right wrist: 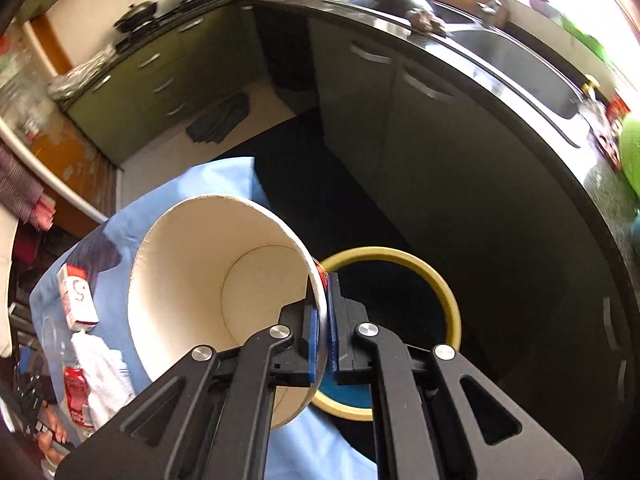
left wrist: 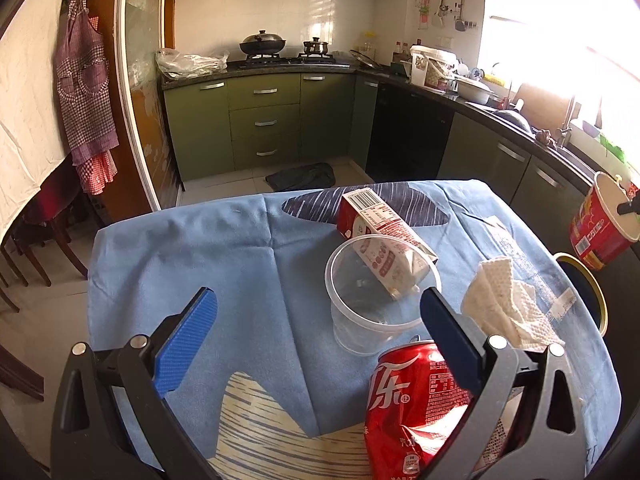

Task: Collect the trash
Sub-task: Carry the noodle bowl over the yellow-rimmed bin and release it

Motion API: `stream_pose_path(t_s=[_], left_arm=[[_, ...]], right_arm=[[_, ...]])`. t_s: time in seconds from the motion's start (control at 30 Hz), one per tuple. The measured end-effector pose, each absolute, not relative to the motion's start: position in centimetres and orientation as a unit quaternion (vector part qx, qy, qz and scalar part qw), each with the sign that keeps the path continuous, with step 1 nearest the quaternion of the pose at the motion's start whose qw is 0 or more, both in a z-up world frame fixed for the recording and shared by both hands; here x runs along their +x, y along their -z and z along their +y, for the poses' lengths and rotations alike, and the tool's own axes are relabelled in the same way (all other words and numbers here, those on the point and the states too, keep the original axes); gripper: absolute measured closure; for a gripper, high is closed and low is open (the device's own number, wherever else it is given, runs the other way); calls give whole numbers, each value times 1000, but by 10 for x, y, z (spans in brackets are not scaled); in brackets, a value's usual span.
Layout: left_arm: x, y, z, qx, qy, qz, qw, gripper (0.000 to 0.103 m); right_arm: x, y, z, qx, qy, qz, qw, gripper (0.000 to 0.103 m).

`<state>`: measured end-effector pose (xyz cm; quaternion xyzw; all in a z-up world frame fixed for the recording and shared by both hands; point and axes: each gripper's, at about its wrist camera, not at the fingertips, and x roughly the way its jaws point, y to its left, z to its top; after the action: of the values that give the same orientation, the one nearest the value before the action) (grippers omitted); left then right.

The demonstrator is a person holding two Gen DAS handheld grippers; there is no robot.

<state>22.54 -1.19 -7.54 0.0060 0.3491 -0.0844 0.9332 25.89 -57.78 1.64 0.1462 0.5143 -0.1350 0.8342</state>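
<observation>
Right wrist view: my right gripper [right wrist: 322, 316] clamps the wall of the red-and-white paper cup [right wrist: 192, 280], tilted beside the yellow-rimmed bin [right wrist: 448, 300]. My left gripper [left wrist: 316, 324] stands open over the table [left wrist: 200, 240].

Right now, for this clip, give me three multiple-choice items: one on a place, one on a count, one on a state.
1. Where does the milk carton lie?
A. on the blue tablecloth, its end reaching over the clear plastic cup
B. inside the bin
C. on the kitchen counter

2. How many soda cans are on the table?
A. none
B. one
C. three

3. What is the right hand-held gripper doing?
A. hanging open and empty
B. clamping the paper towel
C. pinching the wall of the paper tub

Answers: 1 A, the carton slants across the cloth and the cup's rim; 2 B, a single red can; 3 C, its pads squeeze the tub's wall beside the yellow-rimmed bin.
</observation>
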Motion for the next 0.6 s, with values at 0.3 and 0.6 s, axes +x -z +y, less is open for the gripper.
stream_pose_path(t_s=[0.3, 0.6], left_arm=[[228, 77, -8, 3, 77, 351, 933, 6], [231, 80, -6, 8, 72, 355, 932, 6]], right_arm=[[244, 87, -655, 223, 183, 560, 777, 97], [243, 120, -664, 244, 182, 577, 758, 85]])
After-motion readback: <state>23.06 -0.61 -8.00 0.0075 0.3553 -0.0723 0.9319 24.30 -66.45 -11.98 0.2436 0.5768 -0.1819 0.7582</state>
